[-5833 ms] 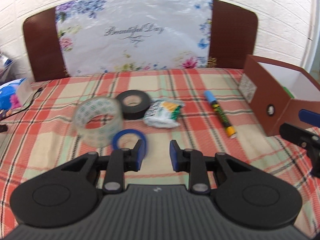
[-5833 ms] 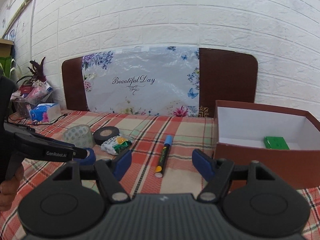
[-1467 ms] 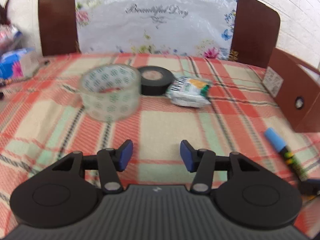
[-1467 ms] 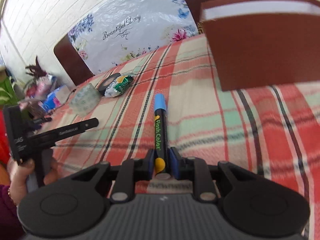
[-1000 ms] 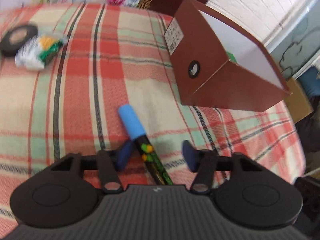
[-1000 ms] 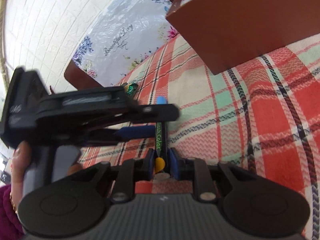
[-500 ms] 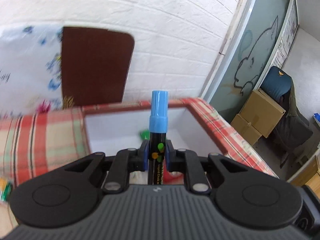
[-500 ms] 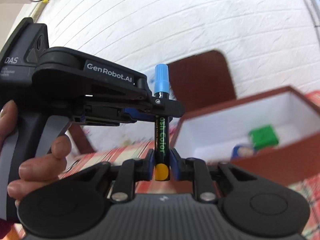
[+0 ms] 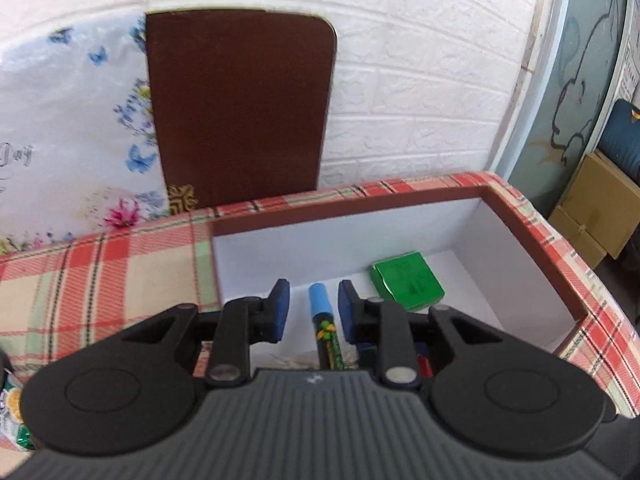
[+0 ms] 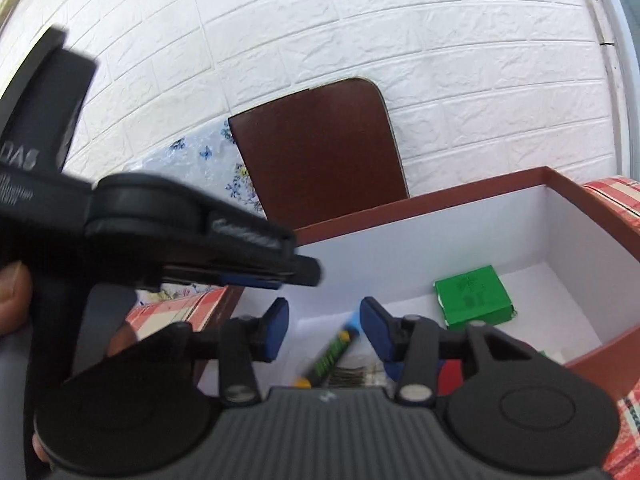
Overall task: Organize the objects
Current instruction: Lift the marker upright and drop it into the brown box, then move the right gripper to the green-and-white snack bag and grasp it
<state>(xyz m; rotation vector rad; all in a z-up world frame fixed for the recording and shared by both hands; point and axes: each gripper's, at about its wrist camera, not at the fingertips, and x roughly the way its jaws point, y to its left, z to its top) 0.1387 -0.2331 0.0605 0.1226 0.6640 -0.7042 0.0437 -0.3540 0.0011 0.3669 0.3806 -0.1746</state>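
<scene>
The black marker with a blue cap (image 9: 325, 328) lies loose inside the brown box with white walls (image 9: 532, 240); in the right wrist view the marker (image 10: 334, 354) is blurred and tilted. My left gripper (image 9: 310, 312) is open above the box, its jaws either side of the marker without touching it. My right gripper (image 10: 324, 330) is open too, over the same box (image 10: 592, 208). The left gripper body (image 10: 160, 236) shows at the left of the right wrist view. A green packet (image 9: 407, 282) lies in the box's far right; it also shows in the right wrist view (image 10: 472, 296).
The box stands on a red plaid tablecloth (image 9: 100, 276). A brown chair back (image 9: 240, 112) with a floral plastic cover (image 9: 72, 136) stands behind, against a white brick wall. A snack packet (image 9: 12, 412) peeks in at lower left. Cardboard boxes (image 9: 592, 208) sit off the table's right edge.
Both grippers were shut on the marker and held it upright above the box. Both have opened and the marker has dropped into the box.
</scene>
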